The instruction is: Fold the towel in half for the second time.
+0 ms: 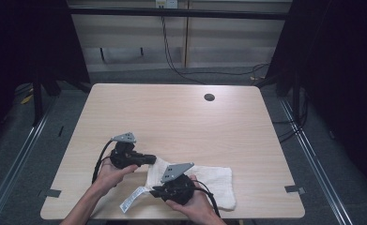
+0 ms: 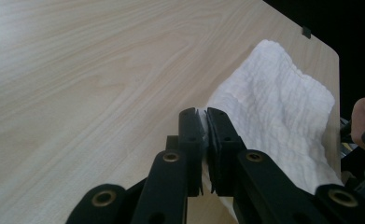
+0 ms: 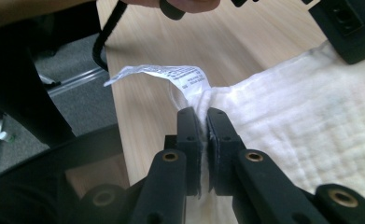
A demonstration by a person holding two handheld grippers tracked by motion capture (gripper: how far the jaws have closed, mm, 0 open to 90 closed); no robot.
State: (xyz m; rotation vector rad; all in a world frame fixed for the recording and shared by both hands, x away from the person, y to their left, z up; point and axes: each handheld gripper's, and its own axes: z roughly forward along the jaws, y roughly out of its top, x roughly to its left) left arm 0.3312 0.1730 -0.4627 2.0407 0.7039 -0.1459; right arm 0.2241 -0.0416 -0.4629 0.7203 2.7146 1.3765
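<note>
A white waffle-weave towel lies folded near the table's front edge, right of centre. My left gripper is shut on the towel's left corner, the cloth pinched between its jaws. My right gripper is shut on the towel's front-left corner, beside a white care label that sticks out over the table edge. The label shows as a strip at the front of the table.
The wooden table has a dark round grommet hole at the back right. Grey floor, rails and cables surround it. The table's right corner lies just beyond the towel.
</note>
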